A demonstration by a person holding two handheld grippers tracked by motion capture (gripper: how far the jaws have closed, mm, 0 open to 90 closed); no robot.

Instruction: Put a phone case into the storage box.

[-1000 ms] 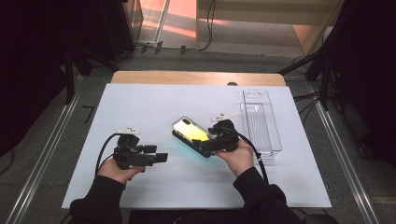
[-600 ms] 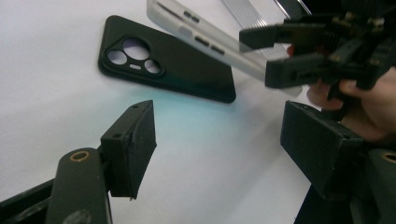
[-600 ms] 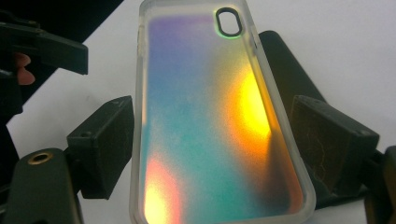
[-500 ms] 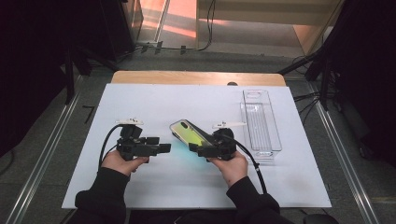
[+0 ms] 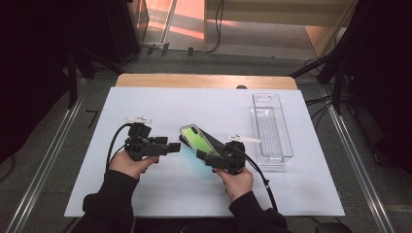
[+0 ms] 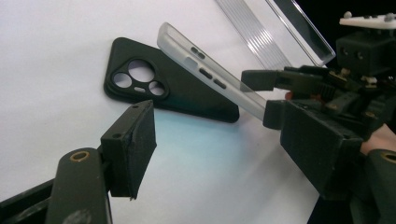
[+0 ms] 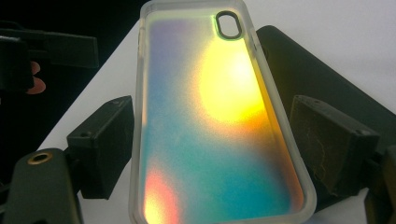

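Observation:
My right gripper [image 5: 210,158] [image 7: 217,149] is shut on an iridescent clear phone case [image 5: 198,140] [image 7: 219,121], a pad against each long edge near its lower end. The case tilts up off the table, camera hole at the far end. Under and behind it a black phone case [image 5: 215,137] [image 6: 177,88] lies flat on the white table top [image 5: 194,102], its round camera cut-outs facing up. My left gripper [image 5: 174,146] [image 6: 224,149] stands open just left of the raised case [image 6: 210,74], pointing at it, with nothing between its jaws. The right gripper [image 6: 275,88] faces it.
A clear rectangular plastic box [image 5: 272,128] [image 6: 285,28] stands at the right of the table, beyond the right hand. Cables trail from both grippers toward the person. The table's wooden far edge [image 5: 204,81] meets dark floor and stands behind.
The left gripper has moved away from the person and slightly right, closer to the raised case. The right hand has drawn back toward the person, still holding the case.

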